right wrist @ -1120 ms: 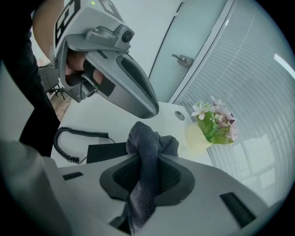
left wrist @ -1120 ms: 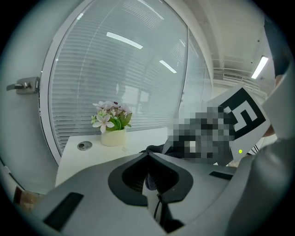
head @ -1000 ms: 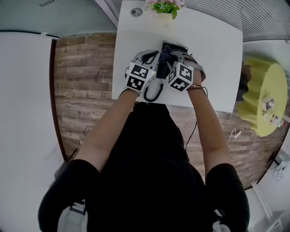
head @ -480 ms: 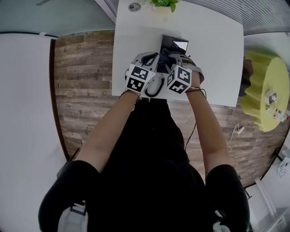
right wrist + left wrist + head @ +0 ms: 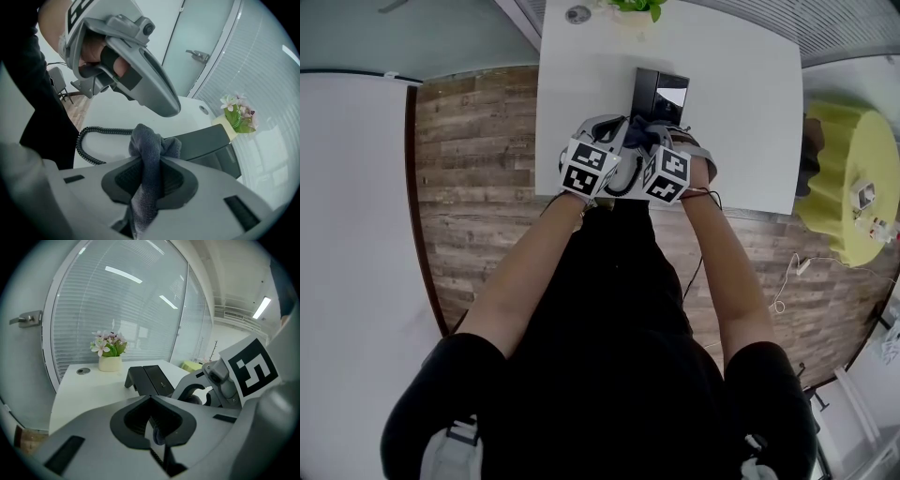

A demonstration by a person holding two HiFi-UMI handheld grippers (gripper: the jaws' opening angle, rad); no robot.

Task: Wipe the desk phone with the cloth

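Cloth (image 5: pixel 148 146) pinched between right gripper's (image 5: pixel 151 182) fingers over desk phone (image 5: pixel 206 140), left gripper's (image 5: pixel 153 423) fingers pressed together

Pretty clearly an office, given away by the white desk (image 5: pixel 581 112) with a black desk phone (image 5: pixel 660 92) and its coiled cord (image 5: pixel 89 140), the glass partition walls fitted with blinds (image 5: pixel 117 310), a lever-handled door (image 5: pixel 27 319), strip lights (image 5: pixel 123 274) overhead and a little potted flower (image 5: pixel 109 363) parked by the window.
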